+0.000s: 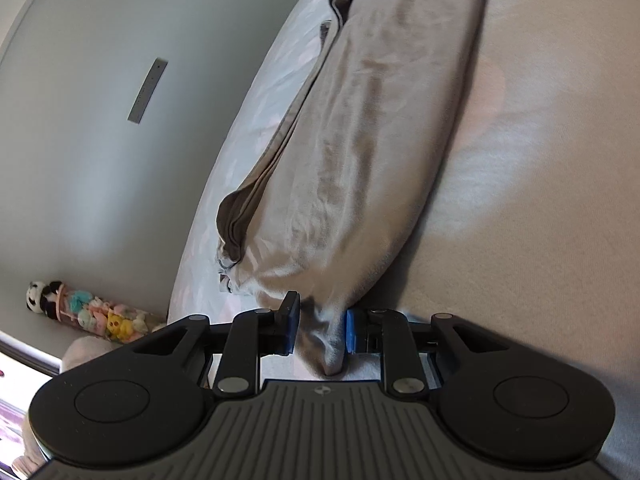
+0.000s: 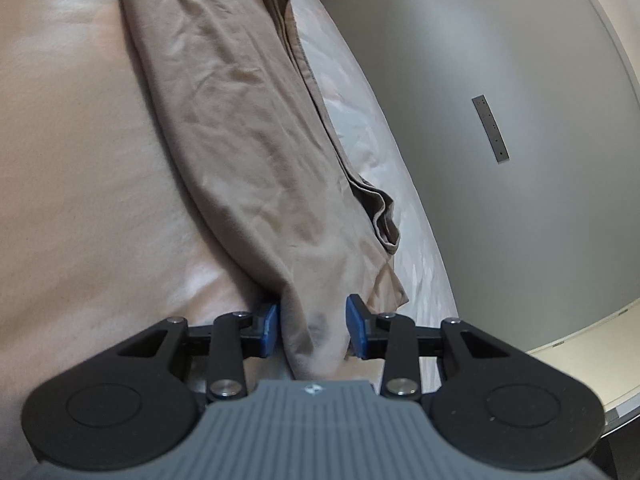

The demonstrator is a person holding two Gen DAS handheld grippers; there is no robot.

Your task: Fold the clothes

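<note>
1. Holding one long beige garment point(image 1: 372, 128) by its two ends, we had it stretched lengthwise along the edge of a bed point(image 1: 540, 160), which looked like the set-up for the next fold.
2. The left gripper point(image 1: 320, 330) pinched a bunched end of the cloth between its blue pads point(image 1: 291, 330); the fabric filled the narrow gap and hung in a soft tuck below the fingers.
3. The right gripper point(image 2: 312, 330) pinched the other end of the garment point(image 2: 248, 128), its pads point(image 2: 356, 332) a little wider apart because the gathered cloth there was thicker.
4. We judged that gripping both ends kept the length taut and straight, so the edges could be brought together evenly.
5. The garment was already doubled into a narrow strip: layered hems showed along the side nearer the bed's edge, darker grey-brown where the inner layers curled open point(image 1: 236, 220).
6. The fabric looked thin, matte and softly creased, like a light woven cotton, with fine wrinkles running across it.
7. The bed cover beneath was smooth and pale, pinkish in the right view, with a faint sheen.
8. Beyond the bed lay a plain grey floor point(image 1: 100, 140), and a row of small plush toys point(image 1: 88, 312) sat against the wall.
9. The grippers' bodies were black plastic with ribbed grey housings.
</note>
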